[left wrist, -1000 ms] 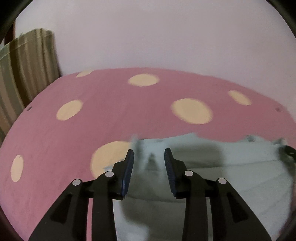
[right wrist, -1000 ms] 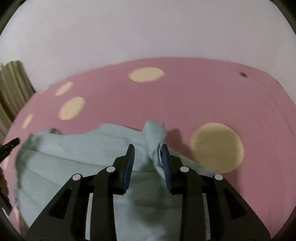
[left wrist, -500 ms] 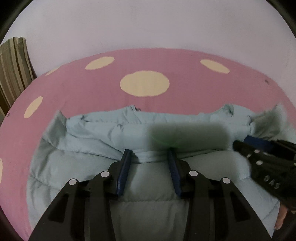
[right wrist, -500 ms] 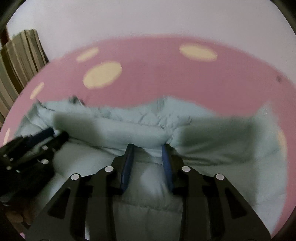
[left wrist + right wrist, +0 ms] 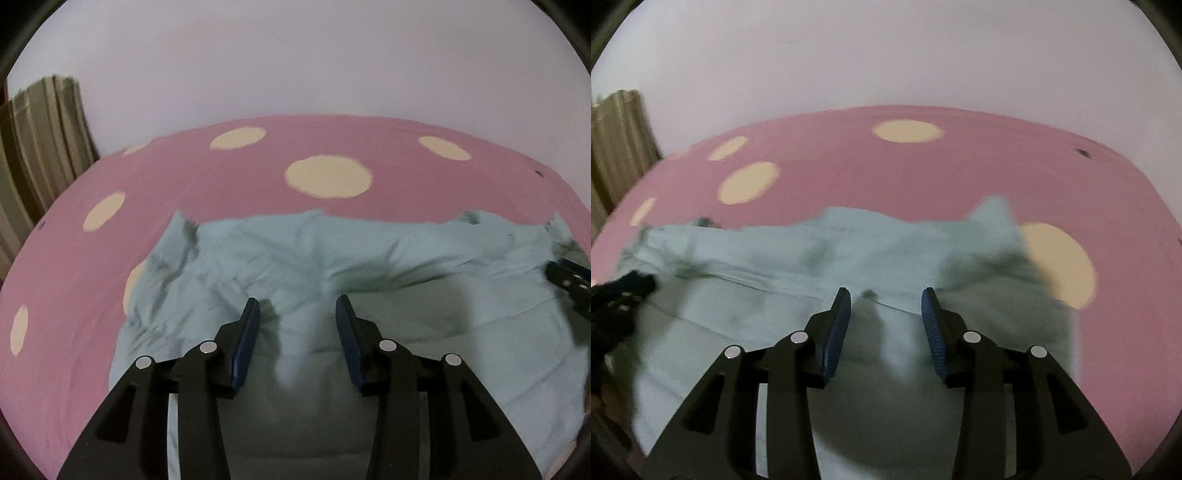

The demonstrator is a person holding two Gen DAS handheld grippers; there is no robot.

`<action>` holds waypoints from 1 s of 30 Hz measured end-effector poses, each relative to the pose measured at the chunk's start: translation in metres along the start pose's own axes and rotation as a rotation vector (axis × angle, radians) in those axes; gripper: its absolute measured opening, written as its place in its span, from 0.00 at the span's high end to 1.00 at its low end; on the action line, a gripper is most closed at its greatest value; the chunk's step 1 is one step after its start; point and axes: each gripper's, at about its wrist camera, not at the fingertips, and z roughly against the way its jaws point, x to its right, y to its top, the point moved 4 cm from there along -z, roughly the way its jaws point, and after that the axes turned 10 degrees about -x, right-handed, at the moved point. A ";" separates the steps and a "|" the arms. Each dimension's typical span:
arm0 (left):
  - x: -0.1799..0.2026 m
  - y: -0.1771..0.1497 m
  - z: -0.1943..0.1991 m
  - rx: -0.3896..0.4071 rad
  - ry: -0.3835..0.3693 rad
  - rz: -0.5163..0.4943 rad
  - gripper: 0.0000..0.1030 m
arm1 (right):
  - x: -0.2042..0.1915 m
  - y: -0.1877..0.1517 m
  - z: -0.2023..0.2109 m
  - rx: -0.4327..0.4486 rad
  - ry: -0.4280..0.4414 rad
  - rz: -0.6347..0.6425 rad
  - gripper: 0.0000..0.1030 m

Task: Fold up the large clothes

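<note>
Your left gripper [image 5: 297, 308] and right gripper [image 5: 885, 300] both hover with jaws spread wide, holding nothing, above a pale blue padded garment [image 5: 369, 266] lying rumpled on the pink bedspread with cream dots [image 5: 184, 177], toward its near edge.

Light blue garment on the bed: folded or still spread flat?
Folded over, partly. The garment shows a doubled-back layer with a fold edge across it, above the lower panel. Both grippers, left and right, are open, off it.

The pale blue garment [image 5: 369, 266] is viewed closely from both wrists, facing the far wall [image 5: 886, 55]. It is shared by both views, as is the spotted pink bedsheet [image 5: 221, 184].
</note>
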 end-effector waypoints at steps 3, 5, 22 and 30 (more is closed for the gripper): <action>-0.003 -0.005 -0.023 -0.039 0.015 0.003 0.56 | 0.018 -0.011 -0.028 -0.072 0.018 -0.031 0.62; -0.002 -0.004 -0.023 -0.039 0.026 0.001 0.56 | 0.018 -0.012 -0.032 -0.075 0.027 -0.030 0.62; -0.059 -0.034 0.024 -0.061 -0.011 0.125 0.47 | 0.038 -0.037 0.028 -0.016 -0.014 -0.033 0.41; -0.096 -0.100 0.058 -0.066 -0.069 0.247 0.24 | 0.071 -0.089 0.055 -0.061 0.052 -0.129 0.26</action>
